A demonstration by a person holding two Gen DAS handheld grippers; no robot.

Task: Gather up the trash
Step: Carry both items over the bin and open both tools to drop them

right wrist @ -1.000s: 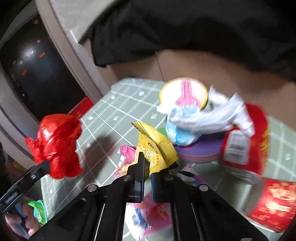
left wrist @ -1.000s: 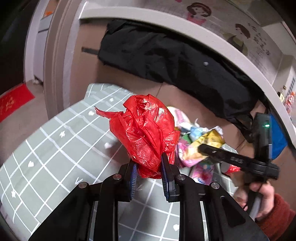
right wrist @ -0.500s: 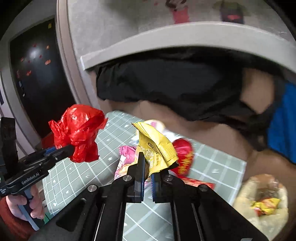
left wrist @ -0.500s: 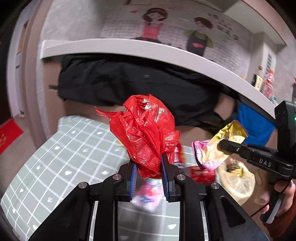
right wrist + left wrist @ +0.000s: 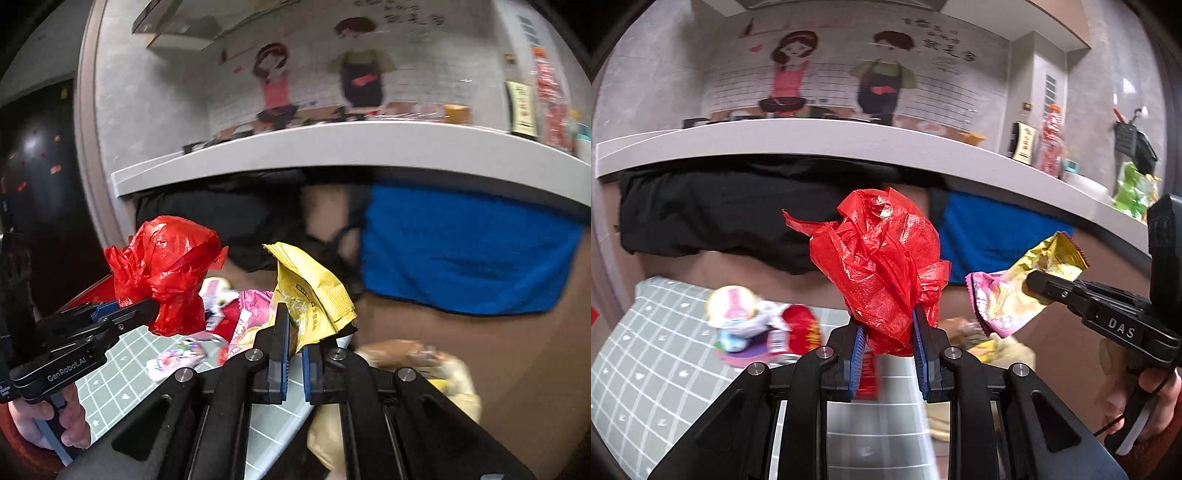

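The left gripper (image 5: pixel 888 343) clamps a crumpled red plastic bag (image 5: pixel 882 266), held in the air above the green grid mat (image 5: pixel 646 373). At its 3 o'clock, the right gripper (image 5: pixel 293 354) pinches a yellow-and-pink snack wrapper (image 5: pixel 314 295), also aloft. More wrappers (image 5: pixel 757 325) lie on the mat at 9 o'clock. A yellowish bag (image 5: pixel 458 376) sits low at the right gripper's 4 o'clock.

The red bag (image 5: pixel 882 269) is thin, glossy, crinkled plastic. The yellow wrapper (image 5: pixel 314 295) is shiny foil-like film, creased. At twelve o'clock, the blue cloth (image 5: pixel 461 258) looks soft and matt. The grey mat (image 5: pixel 646 369) appears smooth.
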